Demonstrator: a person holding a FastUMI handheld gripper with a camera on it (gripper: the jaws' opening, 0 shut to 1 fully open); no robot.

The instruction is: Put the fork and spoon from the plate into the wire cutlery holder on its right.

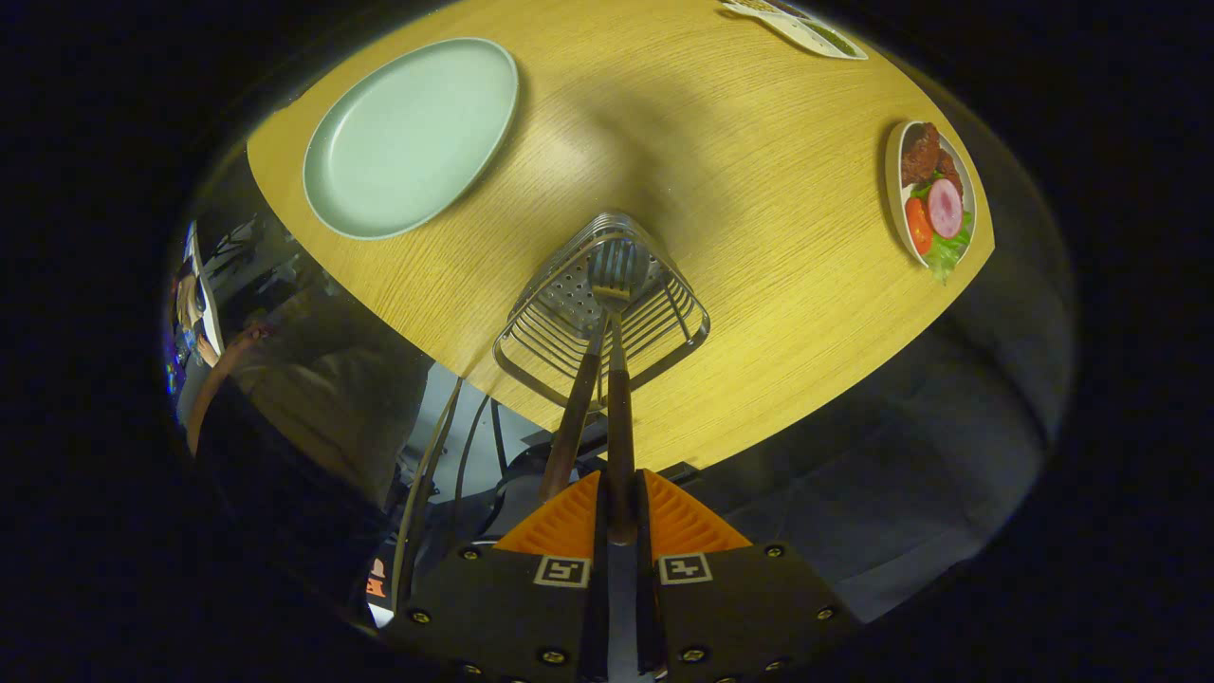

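Gripper view: one fork (616, 285), one claw (621, 512).

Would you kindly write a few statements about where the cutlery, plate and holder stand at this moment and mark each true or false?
1. The gripper is shut on the handle of the fork. True.
2. The green plate still has cutlery lying on it. False: its surface is bare.
3. The fork's tines reach into the wire cutlery holder. True.
4. A second dark handle leans in the holder beside the fork. True.
5. The holder stands on the green plate. False: it stands on the wooden table, apart from the plate.
6. The dish of food sits between the fingers. False: it lies well beyond them, near the table's edge.
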